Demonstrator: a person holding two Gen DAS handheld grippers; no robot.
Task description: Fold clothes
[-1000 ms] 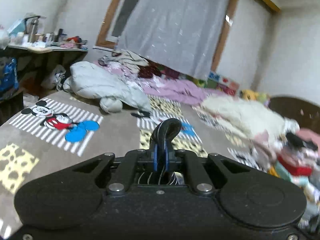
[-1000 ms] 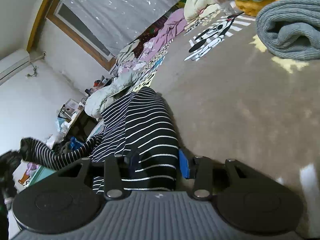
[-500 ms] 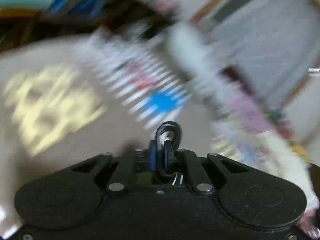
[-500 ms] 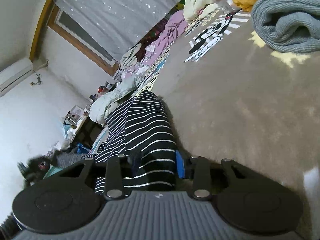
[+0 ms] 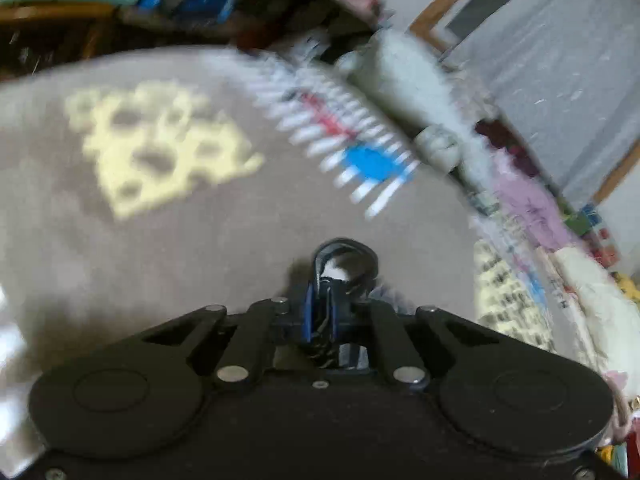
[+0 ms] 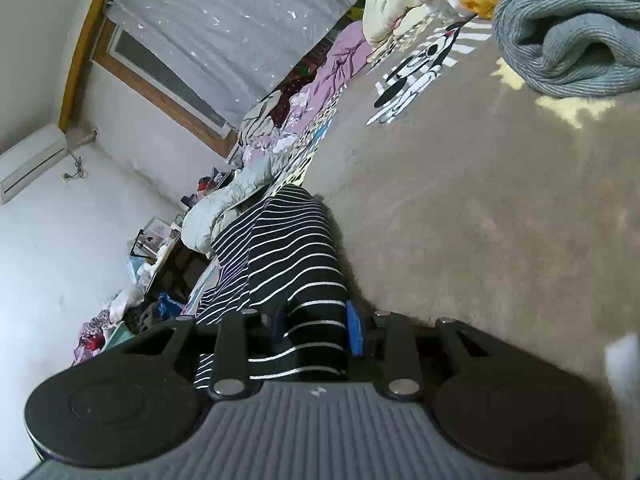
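A black garment with thin white stripes [image 6: 288, 248] lies bunched on the brown patterned blanket [image 6: 460, 220]. My right gripper [image 6: 316, 320] has a thick fold of it between its jaws. The jaws are closing, and the blue pad [image 6: 354, 334] presses on the fabric's side. In the blurred left wrist view my left gripper [image 5: 322, 300] is shut on a thin dark loop of the same striped garment [image 5: 348, 246]. It is low over the blanket [image 5: 240, 240]. The garment's far end is hidden behind its own folds.
A grey knitted sweater [image 6: 568, 40] lies heaped on the blanket at the upper right. A pale padded jacket [image 5: 404, 80] and a row of mixed clothes [image 6: 400, 12] lie along the window wall. A cluttered desk [image 6: 160, 248] stands beyond the bed's edge.
The left gripper has dropped toward the blanket and rolled, still pinching the fabric. The striped sleeve it held has left the right view. The right jaws have narrowed on the fold.
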